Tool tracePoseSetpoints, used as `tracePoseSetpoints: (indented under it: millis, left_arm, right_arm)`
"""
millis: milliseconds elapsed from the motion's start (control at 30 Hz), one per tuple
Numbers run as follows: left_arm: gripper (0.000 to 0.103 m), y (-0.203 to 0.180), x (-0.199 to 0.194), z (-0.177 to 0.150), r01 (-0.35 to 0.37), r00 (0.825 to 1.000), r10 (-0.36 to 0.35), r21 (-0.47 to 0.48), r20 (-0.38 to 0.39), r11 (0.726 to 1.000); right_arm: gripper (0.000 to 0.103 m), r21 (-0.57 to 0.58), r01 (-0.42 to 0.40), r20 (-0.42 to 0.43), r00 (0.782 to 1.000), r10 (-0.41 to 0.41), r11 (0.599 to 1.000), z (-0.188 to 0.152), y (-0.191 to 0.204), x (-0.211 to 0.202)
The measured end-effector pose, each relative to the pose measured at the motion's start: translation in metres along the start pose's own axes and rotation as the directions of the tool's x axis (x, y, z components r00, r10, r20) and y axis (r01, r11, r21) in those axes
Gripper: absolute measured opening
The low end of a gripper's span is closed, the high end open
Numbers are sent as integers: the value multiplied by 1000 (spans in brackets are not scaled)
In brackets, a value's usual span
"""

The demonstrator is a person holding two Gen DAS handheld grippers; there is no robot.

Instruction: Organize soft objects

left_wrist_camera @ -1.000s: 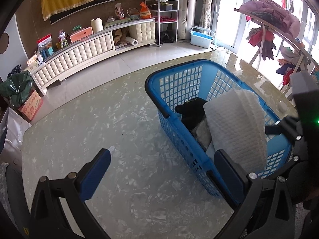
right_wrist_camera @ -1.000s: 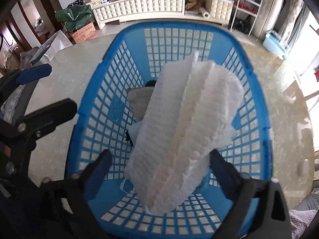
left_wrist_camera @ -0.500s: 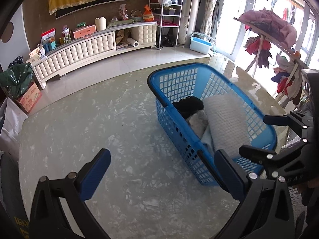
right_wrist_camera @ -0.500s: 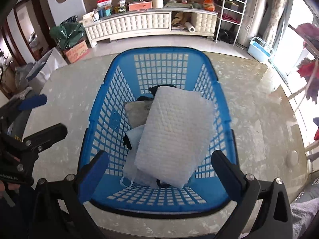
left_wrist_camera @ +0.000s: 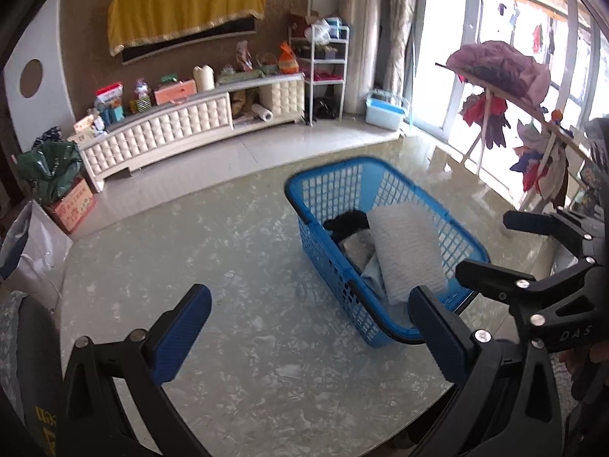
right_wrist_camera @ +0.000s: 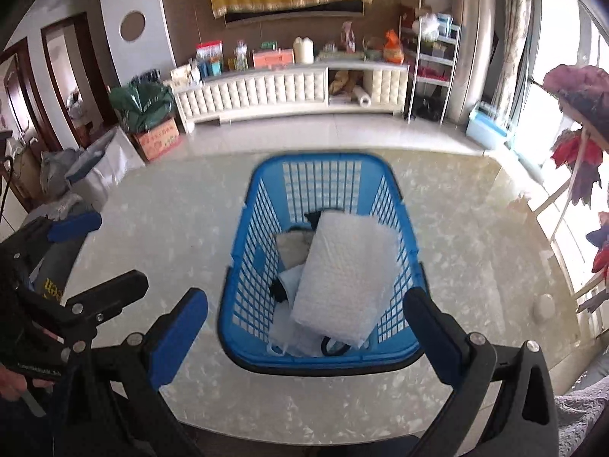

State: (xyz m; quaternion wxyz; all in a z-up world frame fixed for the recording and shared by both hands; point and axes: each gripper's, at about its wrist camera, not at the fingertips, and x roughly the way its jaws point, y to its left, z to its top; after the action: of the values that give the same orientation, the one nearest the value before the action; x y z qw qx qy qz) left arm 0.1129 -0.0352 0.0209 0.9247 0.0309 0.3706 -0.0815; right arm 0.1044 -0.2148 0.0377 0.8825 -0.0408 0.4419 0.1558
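Note:
A blue plastic basket (right_wrist_camera: 243, 266) stands on the marble table (right_wrist_camera: 160, 228). A folded white textured cloth (right_wrist_camera: 346, 278) lies on top inside it, over a black item (right_wrist_camera: 314, 218), a grey-beige cloth (right_wrist_camera: 291, 245) and a pale cloth (right_wrist_camera: 287, 285). The basket (left_wrist_camera: 316, 205) and white cloth (left_wrist_camera: 409, 253) also show in the left wrist view. My right gripper (right_wrist_camera: 304, 335) is open and empty, held back above the basket's near rim. My left gripper (left_wrist_camera: 304, 327) is open and empty over the table, left of the basket.
A cream TV cabinet (right_wrist_camera: 266, 91) with clutter runs along the far wall. A white shelf rack (right_wrist_camera: 430, 61) and a blue-lidded box (right_wrist_camera: 489, 129) stand at the right. A clothes rack (left_wrist_camera: 506, 87) stands by the window. A cardboard box (right_wrist_camera: 158, 141) and bags sit at the left.
The white cloth dropped from the right gripper into the basket and lies flat. Both grippers pulled back and up, away from the basket.

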Motion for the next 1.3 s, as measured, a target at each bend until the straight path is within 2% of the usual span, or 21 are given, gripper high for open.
tracePoseSetpoints:
  millis: [100,333,500,933,1300]
  left_arm:
    - [103,1,-17,3,6,999,-5,-11,41,1000]
    - [103,-1,-49,8,1,994,1,-19,108,1000]
    - [103,-4,-62,7,-11,990,13,-10,137,1000]
    - [103,-7,-78,1,-56,983,54,8,177,998]
    - [103,-6,-81,0,-57,983,55,3,174,998]
  right_arm:
    - [103,11,-20,64,998,19,1000,-1,6,-21]
    - [103,0,-26,149,989,26,1000,1,20,-46]
    - [103,-25,10,198,980,-5,1000,0,28,-57]
    - [103,-35,21,222,975,-13,999,-2,31,-53]
    - [103,-40,27,224,975,-17,999,-2,34,-52]
